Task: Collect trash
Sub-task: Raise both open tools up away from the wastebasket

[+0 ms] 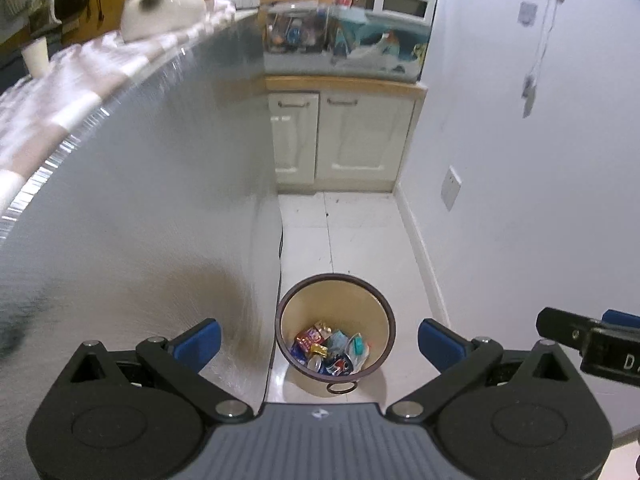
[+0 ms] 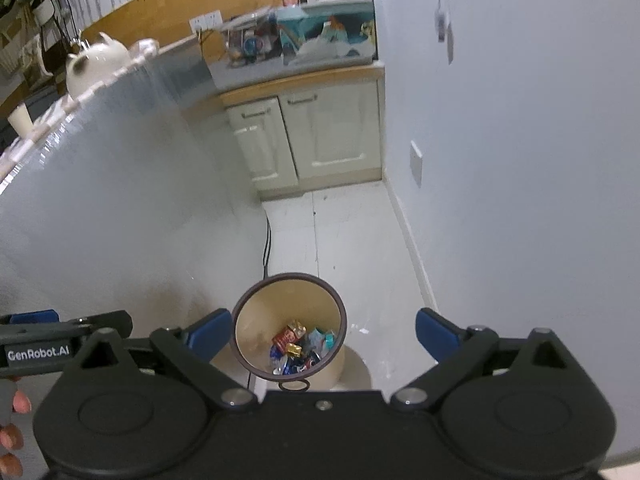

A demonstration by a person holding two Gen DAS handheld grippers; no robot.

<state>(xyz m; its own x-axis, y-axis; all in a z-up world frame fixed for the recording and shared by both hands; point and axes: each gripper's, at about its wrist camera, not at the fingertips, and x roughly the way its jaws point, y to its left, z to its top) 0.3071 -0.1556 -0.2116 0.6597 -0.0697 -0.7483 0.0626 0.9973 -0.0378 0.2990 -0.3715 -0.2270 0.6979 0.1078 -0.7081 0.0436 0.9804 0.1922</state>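
A round bin (image 1: 384, 308) with a dark rim and cream inside stands on the white floor beside a steel counter side; it also shows in the right wrist view as the bin (image 2: 256, 312). Colourful trash (image 1: 332, 350) lies at its bottom: wrappers, small cartons and a crushed can, also seen as trash (image 2: 302, 346). My left gripper (image 1: 319, 342) hangs open high above the bin with nothing between its blue pads. My right gripper (image 2: 323, 336) is open too, empty, above the bin. Each gripper's body shows at the edge of the other's view.
A steel counter side (image 1: 140, 208) fills the left. On its top sit a checked cloth, a cat-shaped teapot (image 1: 164, 6) and a paper cup (image 1: 36, 56). Ahead is a cream cabinet (image 1: 344, 140) with clutter on it. A white wall (image 1: 540, 160) closes the right. Fingers (image 2: 16, 420) show at lower left.
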